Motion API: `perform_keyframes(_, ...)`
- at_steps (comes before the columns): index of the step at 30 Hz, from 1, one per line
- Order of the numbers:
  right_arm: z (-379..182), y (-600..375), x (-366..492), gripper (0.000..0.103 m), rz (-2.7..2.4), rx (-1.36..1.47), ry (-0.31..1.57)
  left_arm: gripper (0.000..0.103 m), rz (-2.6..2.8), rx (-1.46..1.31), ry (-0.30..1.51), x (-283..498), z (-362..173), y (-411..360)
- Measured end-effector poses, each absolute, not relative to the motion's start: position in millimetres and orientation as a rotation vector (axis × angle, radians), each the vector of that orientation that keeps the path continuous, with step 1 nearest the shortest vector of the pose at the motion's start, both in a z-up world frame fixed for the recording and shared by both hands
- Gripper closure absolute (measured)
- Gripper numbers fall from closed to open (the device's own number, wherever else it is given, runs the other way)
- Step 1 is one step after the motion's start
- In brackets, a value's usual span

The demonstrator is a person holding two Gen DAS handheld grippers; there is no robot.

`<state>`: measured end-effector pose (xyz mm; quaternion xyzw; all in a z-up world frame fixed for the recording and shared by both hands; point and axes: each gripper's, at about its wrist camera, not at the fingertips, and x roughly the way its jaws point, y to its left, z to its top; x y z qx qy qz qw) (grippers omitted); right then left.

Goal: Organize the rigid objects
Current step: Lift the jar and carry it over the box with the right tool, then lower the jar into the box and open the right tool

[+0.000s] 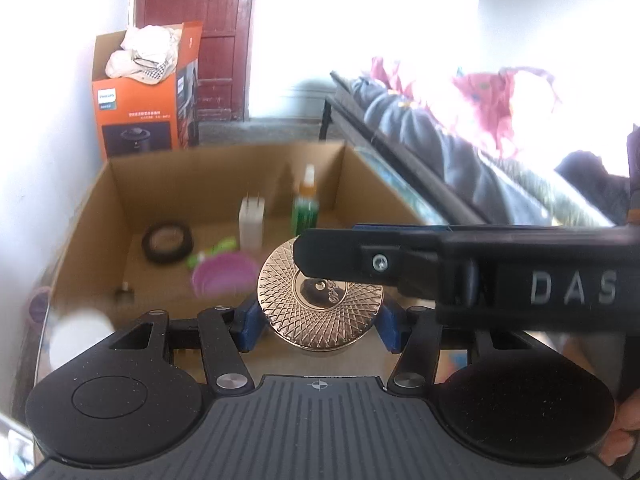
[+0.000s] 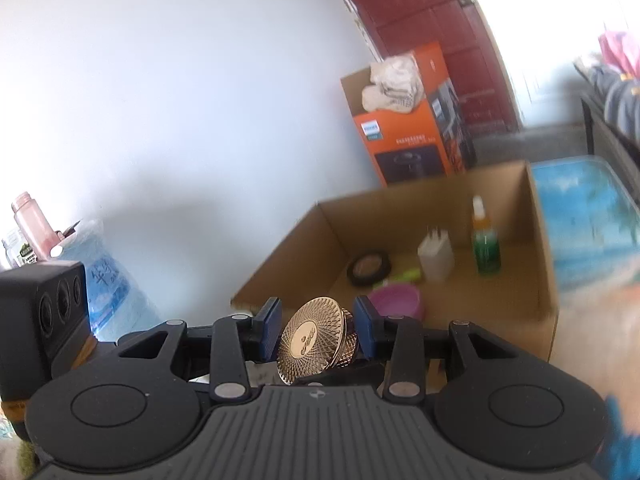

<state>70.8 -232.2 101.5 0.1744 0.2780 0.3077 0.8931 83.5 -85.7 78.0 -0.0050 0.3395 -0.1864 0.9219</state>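
Just short of the cardboard box's near rim (image 2: 280, 292), both jaws clamp the gold lid (image 2: 314, 338).

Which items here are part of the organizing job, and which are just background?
Job: gold jar gripped by both the left gripper and right gripper; cardboard box holding tape roll, charger, green bottle, pink bowl.
Background: orange carton, water jug.

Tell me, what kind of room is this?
Probably a lived-in room of a home, used partly for storage. A red wooden door, a bench piled with clothes, and an appliance box stuffed with cloth stand around an open cardboard box holding small household items.
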Motion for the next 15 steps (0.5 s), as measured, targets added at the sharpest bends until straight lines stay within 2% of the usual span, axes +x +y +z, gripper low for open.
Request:
perform_keyframes(5, 110.1, -240.8, 134.1, 0.060, 0.628, 0.352, 0.652, 0.048, -0.394, -0.049, 0.781, 145.7, 81.5, -93.9)
perform_keyframes(9, 84.6, -247.0, 189.1, 0.060, 0.594, 0.380, 0.804, 0.048, -0.409, -0.129, 0.964, 201.7, 58.9, -99.1)
perform_keyframes(15, 57.9, -251.1, 234.3, 0.061, 0.569, 0.389, 0.913, 0.048, -0.379, -0.137, 1.085, 243.9, 25.9, -110.3)
